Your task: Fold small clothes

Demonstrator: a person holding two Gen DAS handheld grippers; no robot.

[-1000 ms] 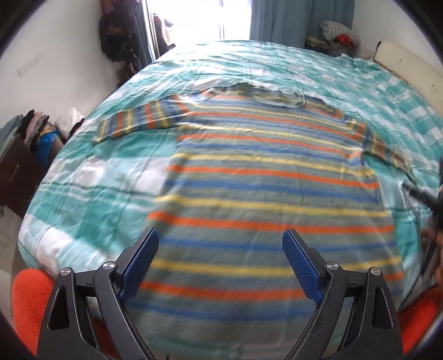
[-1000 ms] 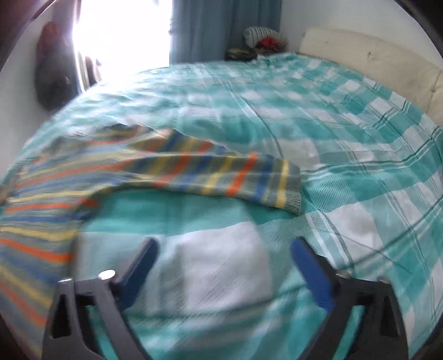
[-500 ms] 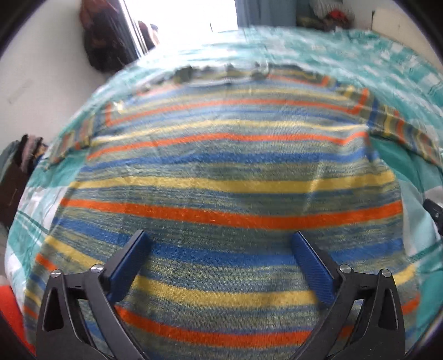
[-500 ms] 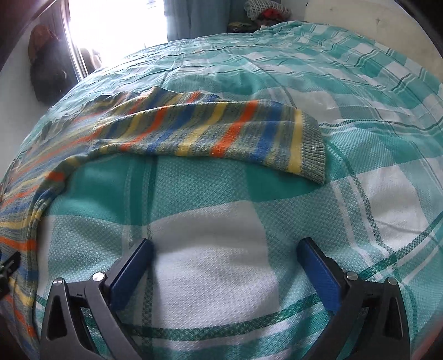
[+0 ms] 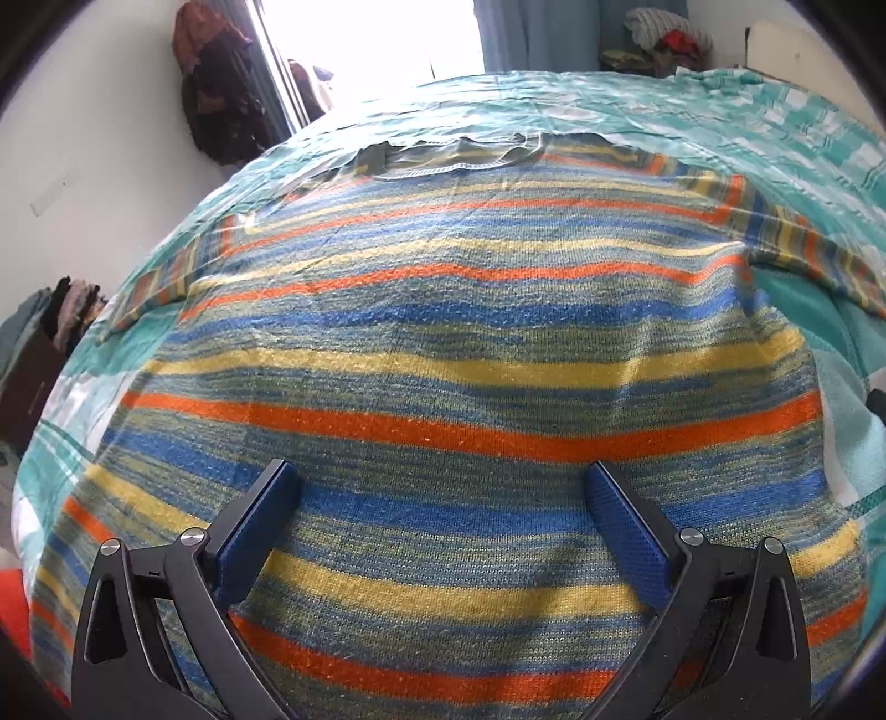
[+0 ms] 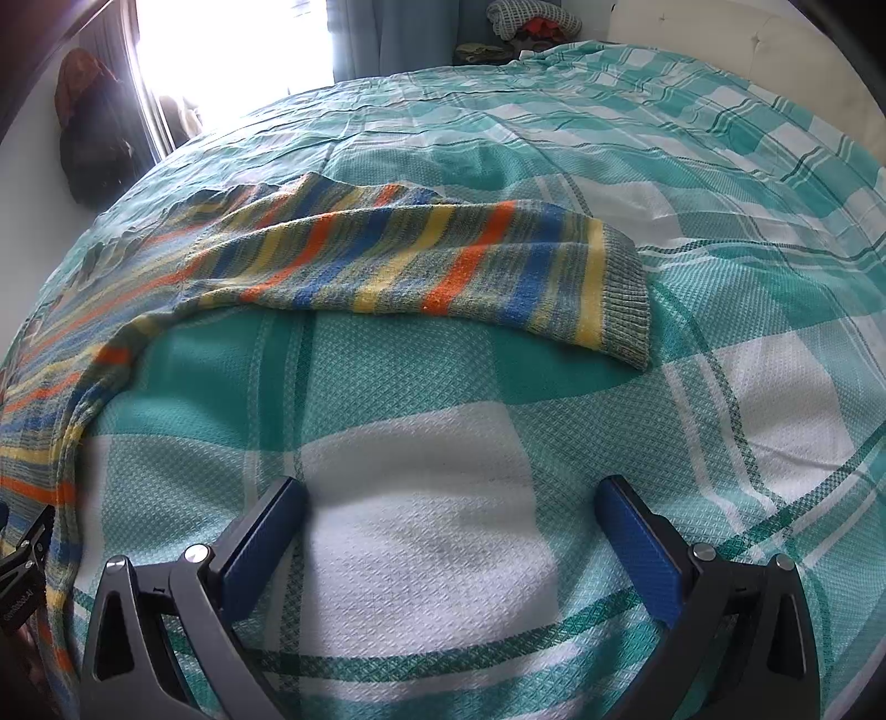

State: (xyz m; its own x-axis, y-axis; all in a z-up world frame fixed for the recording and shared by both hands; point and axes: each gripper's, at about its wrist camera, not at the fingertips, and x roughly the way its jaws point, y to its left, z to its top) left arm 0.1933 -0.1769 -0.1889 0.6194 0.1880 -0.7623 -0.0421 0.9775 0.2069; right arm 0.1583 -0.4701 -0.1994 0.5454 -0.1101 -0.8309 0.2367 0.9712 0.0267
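Observation:
A small striped sweater (image 5: 454, 343) in blue, yellow, orange and grey-green lies flat on the bed, neck toward the window. My left gripper (image 5: 440, 482) is open and empty, low over the sweater's lower body. In the right wrist view the sweater's right sleeve (image 6: 443, 260) lies stretched out to the right, cuff (image 6: 628, 293) at its end. My right gripper (image 6: 451, 498) is open and empty over bare bedsheet, a short way in front of the sleeve.
The bed has a teal and white checked sheet (image 6: 720, 183). A bright window and curtain are behind it. Dark clothes hang on the left wall (image 5: 221, 99). Folded clothes (image 6: 531, 22) sit at the far corner, by a cream headboard (image 6: 775, 50).
My left gripper has moved forward and down over the sweater's body. My right gripper has moved closer to the right sleeve. Both stay open.

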